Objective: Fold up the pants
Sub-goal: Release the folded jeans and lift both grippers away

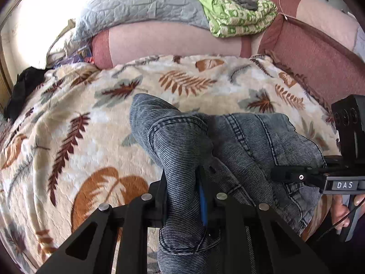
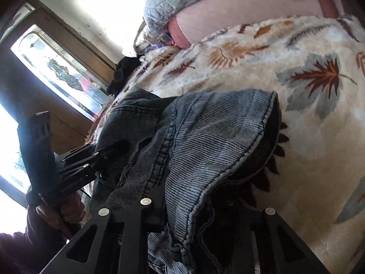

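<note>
Grey-blue denim pants (image 1: pixel 251 141) lie bunched on a cream leaf-print blanket (image 1: pixel 75 118). My left gripper (image 1: pixel 182 196) is shut on a fold of the pants and holds it raised in front of the camera. My right gripper (image 1: pixel 282 173) comes in from the right and is shut on the pants' edge. In the right wrist view the pants (image 2: pixel 205 137) drape over my right gripper (image 2: pixel 194 205), which is shut on them with its fingers mostly hidden by denim. The left gripper (image 2: pixel 107 157) grips the pants at the left.
The blanket (image 2: pixel 308 137) covers a bed or sofa with pink-red cushions (image 1: pixel 308 52) behind. A grey quilt (image 1: pixel 136 6) and a green patterned cloth (image 1: pixel 237 16) lie on the cushions. A black garment (image 1: pixel 22 86) sits at the blanket's left edge. A window (image 2: pixel 57 73) is at left.
</note>
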